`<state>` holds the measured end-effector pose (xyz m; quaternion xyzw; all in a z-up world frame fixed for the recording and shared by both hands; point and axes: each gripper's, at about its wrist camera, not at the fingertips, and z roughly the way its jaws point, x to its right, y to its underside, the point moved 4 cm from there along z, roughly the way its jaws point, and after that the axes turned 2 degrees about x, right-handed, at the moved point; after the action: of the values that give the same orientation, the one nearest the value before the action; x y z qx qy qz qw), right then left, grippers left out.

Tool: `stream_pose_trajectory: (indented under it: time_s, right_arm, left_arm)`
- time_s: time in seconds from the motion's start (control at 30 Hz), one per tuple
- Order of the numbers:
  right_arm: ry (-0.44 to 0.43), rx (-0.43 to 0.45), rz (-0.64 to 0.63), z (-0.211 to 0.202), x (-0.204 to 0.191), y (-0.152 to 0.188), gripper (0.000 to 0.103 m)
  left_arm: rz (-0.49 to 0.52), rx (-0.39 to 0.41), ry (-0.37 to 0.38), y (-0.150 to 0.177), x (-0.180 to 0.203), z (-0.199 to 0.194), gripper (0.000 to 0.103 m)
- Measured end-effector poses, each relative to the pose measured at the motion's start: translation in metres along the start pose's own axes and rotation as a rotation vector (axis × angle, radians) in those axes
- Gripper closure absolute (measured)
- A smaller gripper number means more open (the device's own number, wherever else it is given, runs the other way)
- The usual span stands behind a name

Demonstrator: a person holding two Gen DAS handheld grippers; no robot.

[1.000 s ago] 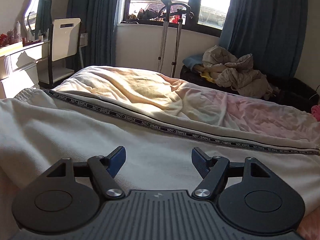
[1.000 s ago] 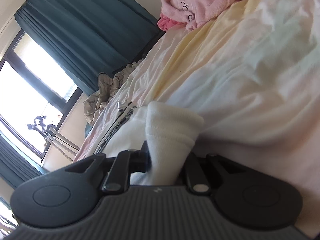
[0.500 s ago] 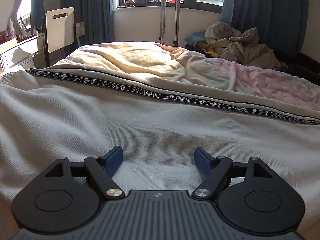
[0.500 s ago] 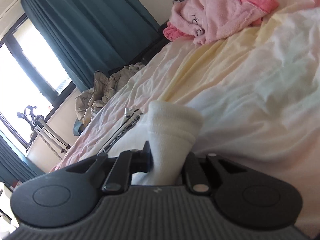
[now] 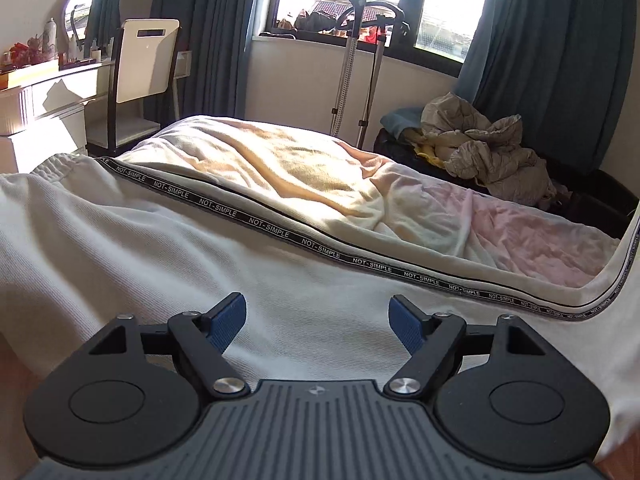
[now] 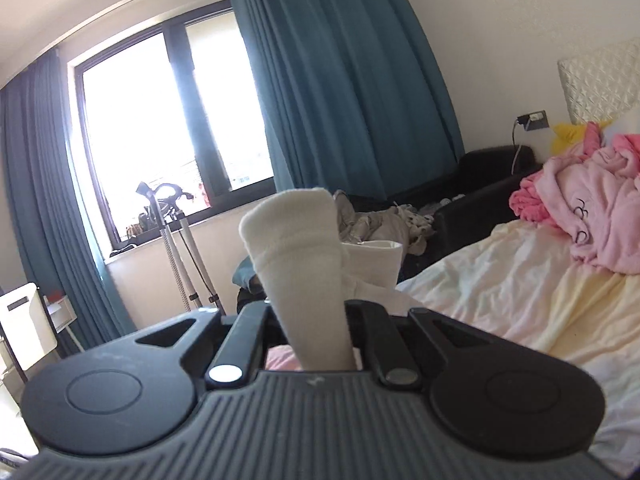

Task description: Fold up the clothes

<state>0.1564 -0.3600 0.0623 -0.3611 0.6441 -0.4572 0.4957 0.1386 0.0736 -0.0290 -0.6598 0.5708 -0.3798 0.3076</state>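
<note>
White sweatpants with a black "NOT-SIMPLE" side stripe lie stretched across the bed, waistband at the far left. My left gripper hovers just above the fabric near its front edge, open, with nothing between its blue pads. In the right wrist view my right gripper is shut on the ribbed leg cuff of the sweatpants, held up in the air above the bed. At the right edge of the left wrist view the lifted leg end curves upward.
The bed has a yellow-pink sheet, and a pink robe lies near the headboard. A pile of beige clothes sits on a dark sofa by the window. A garment steamer stand, a white chair and a dresser stand beyond the bed.
My right gripper has risen and rolled upright, carrying the cuff off the bed. The far right end of the sweatpants now lifts up. My left gripper dipped toward the fabric, then drew back.
</note>
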Motion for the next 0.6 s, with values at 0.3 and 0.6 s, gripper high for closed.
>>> stream_pose_trajectory:
  time_s: [0.3, 0.6]
  right_arm:
    - [-0.299, -0.178, -0.202, -0.025, -0.188, 0.12, 0.094]
    - [-0.454, -0.429, -0.49, -0.056, -0.237, 0.239, 0.093]
  left_arm:
    - [-0.429, 0.052, 0.114, -0.025, -0.086, -0.012, 0.022]
    - [-0.376, 0.051, 0.173, -0.026, -0.08, -0.004, 0.022]
